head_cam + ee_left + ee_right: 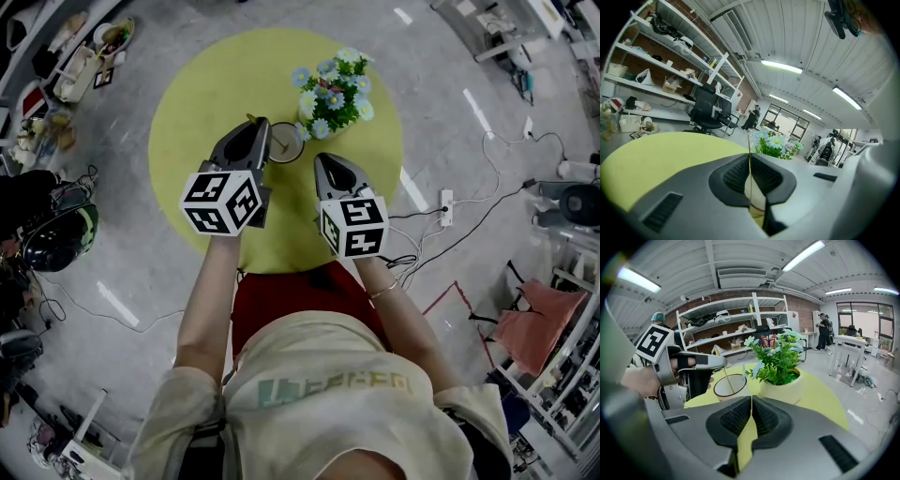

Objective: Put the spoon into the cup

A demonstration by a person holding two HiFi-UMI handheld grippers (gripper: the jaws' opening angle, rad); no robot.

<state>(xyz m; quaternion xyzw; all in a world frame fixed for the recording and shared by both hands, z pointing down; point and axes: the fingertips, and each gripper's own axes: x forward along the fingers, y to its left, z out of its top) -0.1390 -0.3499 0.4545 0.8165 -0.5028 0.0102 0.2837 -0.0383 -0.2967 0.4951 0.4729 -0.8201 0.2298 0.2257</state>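
Observation:
A thin golden spoon slants down into the cream cup, its lower end inside the rim. My left gripper is shut on the top of the handle, just above and left of the cup. In the left gripper view the handle runs up as a fine line between the closed jaws, with the cup below them. From the head view the left gripper touches the cup's left edge. My right gripper hovers to the cup's right, shut with nothing in it.
A pot of blue and white flowers stands right behind the cup on the round yellow table. Cables and a power strip lie on the floor at the right; shelves and office chairs line the room.

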